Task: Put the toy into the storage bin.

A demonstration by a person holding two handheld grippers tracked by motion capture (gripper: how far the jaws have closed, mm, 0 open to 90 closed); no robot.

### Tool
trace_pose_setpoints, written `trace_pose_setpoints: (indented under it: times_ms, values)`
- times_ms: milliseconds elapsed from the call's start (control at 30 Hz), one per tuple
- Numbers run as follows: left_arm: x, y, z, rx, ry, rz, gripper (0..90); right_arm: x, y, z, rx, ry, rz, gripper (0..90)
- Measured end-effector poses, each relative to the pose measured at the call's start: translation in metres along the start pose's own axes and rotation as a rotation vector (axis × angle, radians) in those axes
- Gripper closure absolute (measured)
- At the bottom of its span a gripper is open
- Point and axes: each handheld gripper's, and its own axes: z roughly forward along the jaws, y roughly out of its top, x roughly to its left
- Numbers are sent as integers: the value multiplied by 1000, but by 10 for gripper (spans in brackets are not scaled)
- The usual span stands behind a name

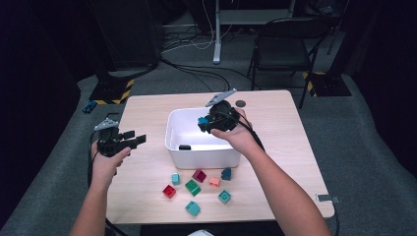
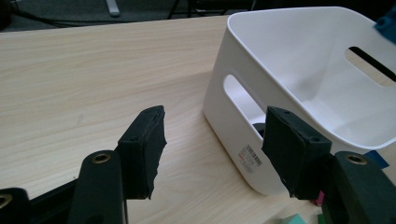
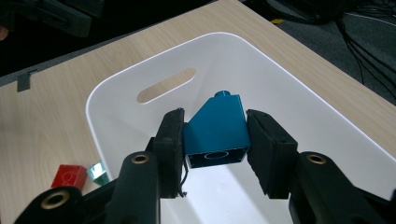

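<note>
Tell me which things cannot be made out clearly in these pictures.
- Floor of the white plastic bin: in the high view, the right tool and hand cover part.
- Blue sloped plastic brick: its sides are hidden by the tool pads.
- Small dark round object: too small to identify.

Blue sloped block (image 3: 215,133) clamped in the right gripper (image 3: 215,140) above the white bin (image 3: 299,93).

Held by 2 black jaws pressing its left and right sides, sloped face up, 1 stud at the top edge, hollow underside toward the camera. Hanging over the bin's open, pale interior, inside the rim line. Beyond the block, 1 oval handle slot (image 3: 166,85) in the bin's far wall. Left of the bin, on the light wooden table (image 3: 42,126): 1 red studded brick (image 3: 69,176), with a small teal block (image 3: 98,171) just beside it, nearer the bin wall. Farther left of the bin, at the table's edge, a small grey tab (image 3: 24,80).
</note>
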Motion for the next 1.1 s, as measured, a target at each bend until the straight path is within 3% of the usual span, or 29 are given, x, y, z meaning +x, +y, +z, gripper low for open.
trace_pose_setpoints:
  times_ms: [267,433,500,667,933,1100]
  values:
    - [1,0,-1,3,0,-2,388,3,12,37,15,-18,-39,577]
    - [0,0,0,2,-6,0,388,2,16,55,27,17,-15,578]
    - [0,0,0,2,-7,1,388,1,16,62,28,28,-27,578]
    - [1,0,-2,-3,-16,-1,388,1,15,76,36,57,-47,578]
    - [2,0,-1,-3,-15,-7,389,-5,17,90,68,56,-49,578]
    - [2,0,-1,-1,-25,-6,388,-10,17,100,86,55,-74,577]
